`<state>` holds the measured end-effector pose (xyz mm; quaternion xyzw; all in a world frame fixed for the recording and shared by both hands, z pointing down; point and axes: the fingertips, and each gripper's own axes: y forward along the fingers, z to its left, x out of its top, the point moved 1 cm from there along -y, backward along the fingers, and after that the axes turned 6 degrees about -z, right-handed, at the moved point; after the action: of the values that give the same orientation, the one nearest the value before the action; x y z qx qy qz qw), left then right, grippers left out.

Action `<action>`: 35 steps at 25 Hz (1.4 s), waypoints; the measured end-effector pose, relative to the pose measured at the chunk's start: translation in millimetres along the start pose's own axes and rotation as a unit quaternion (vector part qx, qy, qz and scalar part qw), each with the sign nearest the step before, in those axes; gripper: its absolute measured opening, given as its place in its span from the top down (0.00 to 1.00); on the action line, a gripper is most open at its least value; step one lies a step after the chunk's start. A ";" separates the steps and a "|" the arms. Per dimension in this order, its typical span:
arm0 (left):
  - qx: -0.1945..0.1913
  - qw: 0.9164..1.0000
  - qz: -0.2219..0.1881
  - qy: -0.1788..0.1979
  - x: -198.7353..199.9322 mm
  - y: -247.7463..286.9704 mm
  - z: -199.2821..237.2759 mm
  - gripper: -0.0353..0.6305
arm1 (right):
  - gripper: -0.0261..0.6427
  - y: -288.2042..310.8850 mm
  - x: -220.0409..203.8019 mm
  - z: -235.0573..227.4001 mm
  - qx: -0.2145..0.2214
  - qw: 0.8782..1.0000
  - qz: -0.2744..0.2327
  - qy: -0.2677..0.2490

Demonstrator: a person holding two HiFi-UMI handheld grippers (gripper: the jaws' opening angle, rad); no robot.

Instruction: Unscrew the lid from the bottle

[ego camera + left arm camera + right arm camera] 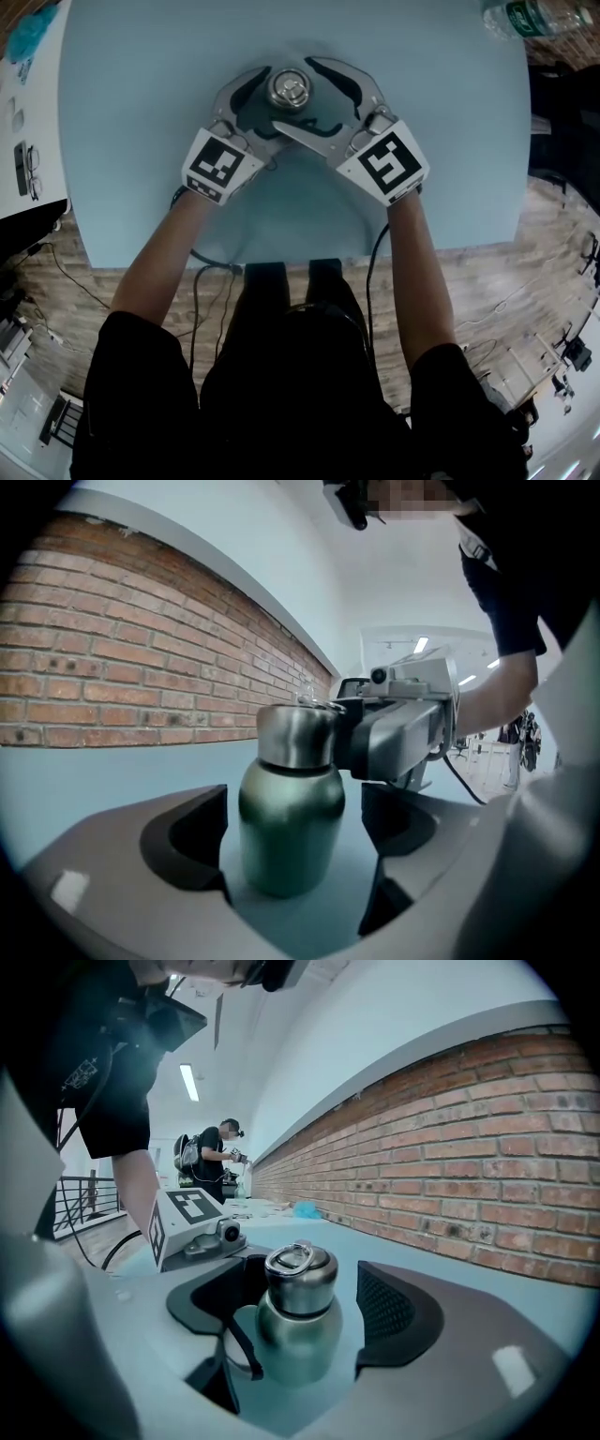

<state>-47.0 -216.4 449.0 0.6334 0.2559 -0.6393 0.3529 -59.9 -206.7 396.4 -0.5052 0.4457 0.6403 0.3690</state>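
A small steel bottle [289, 89] stands upright on the pale blue table [141, 112]. Its silver lid [300, 1283] carries a ring handle and sits on the neck. My left gripper [277, 108] reaches in from the left, its jaws around the greenish body [291, 817] with a gap on each side, so it is open. From the right my right gripper [314, 103] brackets the bottle at lid height. Its dark pads [386, 1312] stand clear of the lid, so it is open too. In the left gripper view the right gripper's body [403, 728] shows just behind the lid [295, 733].
A plastic water bottle [530, 17] lies at the table's far right corner. A white side table on the left holds a pair of glasses [26, 169]. Cables [211, 281] hang below the table's near edge. A brick wall [450, 1147] runs behind, and a person [220, 1157] stands far off.
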 end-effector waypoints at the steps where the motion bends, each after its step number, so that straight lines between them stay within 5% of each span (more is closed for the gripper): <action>1: 0.007 1.000 -0.001 -0.002 0.0 -1.6 0.7 0.29 | 0.41 -0.7 0.3 1.0 -0.004 1.000 -0.002 0.001; 16: 0.097 0.995 -0.020 -0.020 0.7 -14.0 0.3 0.30 | 0.44 -12.6 10.5 1.8 -0.101 0.993 -0.035 0.039; 35: 0.188 0.981 -0.038 -0.038 -1.3 -12.0 1.1 0.34 | 0.48 -0.5 -2.1 -1.9 -0.173 0.984 0.012 0.047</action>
<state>-57.0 -209.8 448.9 0.6538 0.1412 -0.7124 0.2124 -58.4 -208.3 398.2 -0.5859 0.3506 0.6875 0.2471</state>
